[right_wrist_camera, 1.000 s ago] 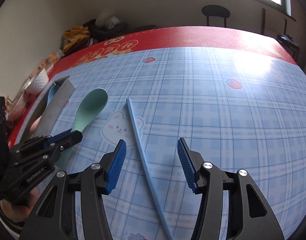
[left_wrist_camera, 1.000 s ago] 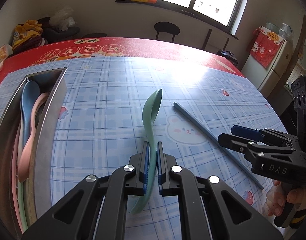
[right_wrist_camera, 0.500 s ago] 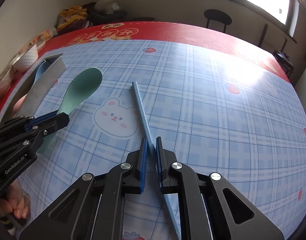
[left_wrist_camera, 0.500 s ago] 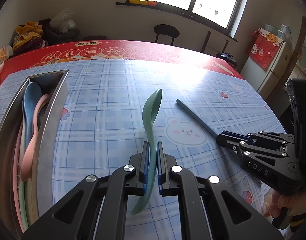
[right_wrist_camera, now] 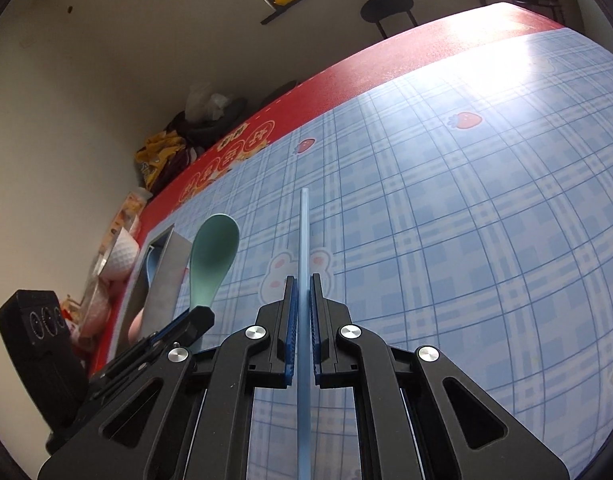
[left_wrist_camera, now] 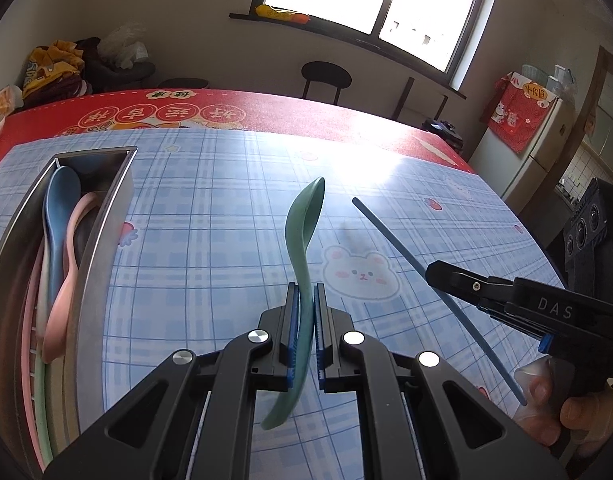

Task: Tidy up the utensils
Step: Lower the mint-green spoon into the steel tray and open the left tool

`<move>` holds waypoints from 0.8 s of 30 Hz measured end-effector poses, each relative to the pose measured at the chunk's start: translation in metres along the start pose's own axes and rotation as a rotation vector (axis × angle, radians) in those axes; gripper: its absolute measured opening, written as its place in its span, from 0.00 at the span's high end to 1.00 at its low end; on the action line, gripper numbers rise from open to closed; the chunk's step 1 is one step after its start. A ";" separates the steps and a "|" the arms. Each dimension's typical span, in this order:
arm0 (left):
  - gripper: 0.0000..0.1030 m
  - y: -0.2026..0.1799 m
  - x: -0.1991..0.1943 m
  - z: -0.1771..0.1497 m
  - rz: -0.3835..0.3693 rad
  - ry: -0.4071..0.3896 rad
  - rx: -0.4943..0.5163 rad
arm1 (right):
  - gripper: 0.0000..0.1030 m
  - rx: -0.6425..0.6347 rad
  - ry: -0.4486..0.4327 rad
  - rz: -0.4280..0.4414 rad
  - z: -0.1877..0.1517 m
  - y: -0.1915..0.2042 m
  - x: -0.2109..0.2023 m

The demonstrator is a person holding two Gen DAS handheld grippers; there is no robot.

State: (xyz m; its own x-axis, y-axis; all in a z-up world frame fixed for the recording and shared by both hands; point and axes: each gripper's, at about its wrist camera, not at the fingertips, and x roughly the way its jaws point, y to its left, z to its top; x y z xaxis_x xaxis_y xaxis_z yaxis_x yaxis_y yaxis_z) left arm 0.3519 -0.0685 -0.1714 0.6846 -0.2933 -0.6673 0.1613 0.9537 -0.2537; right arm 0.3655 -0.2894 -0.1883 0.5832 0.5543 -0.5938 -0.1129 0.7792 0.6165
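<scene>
Right wrist: right gripper (right_wrist_camera: 302, 312) now clamping, lifting blue chopstick (right_wrist_camera: 304, 236); left gripper (left_wrist_camera: 305, 320) still clamps green spoon (left_wrist_camera: 304, 224); both ready for tray (left_wrist_camera: 102, 236).

The green spoon (left_wrist_camera: 302, 232) and blue chopstick (right_wrist_camera: 304, 240) show above a blue plaid tablecloth (left_wrist_camera: 210, 216) with red border. A blue spoon (left_wrist_camera: 57, 208) and pink spoon (left_wrist_camera: 68, 264) lie in the silver tray (left_wrist_camera: 102, 240).

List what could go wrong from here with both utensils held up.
1. The left gripper pinches the green spoon on its thin handle edge; it may twist or slip on the way to the tray.
2. The right gripper holds the long blue chopstick near its middle, so either end could catch the spoon or the tray's wall.
3. The tray already holds a blue spoon and a pink spoon; the new spoon may land on them and ride over the rim.
</scene>
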 end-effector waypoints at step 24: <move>0.93 0.079 -0.107 0.013 0.041 -0.076 -0.102 | 0.94 -0.033 0.000 0.169 -0.016 0.066 0.017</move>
State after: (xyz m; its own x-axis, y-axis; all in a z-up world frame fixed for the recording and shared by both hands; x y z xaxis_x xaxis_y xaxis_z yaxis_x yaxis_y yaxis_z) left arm 0.3009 0.0389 -0.1107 0.7417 -0.2447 -0.6245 0.0617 0.9520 -0.2997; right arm 0.3556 -0.2238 -0.1658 0.5539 0.6779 -0.4833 -0.2354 0.6843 0.6901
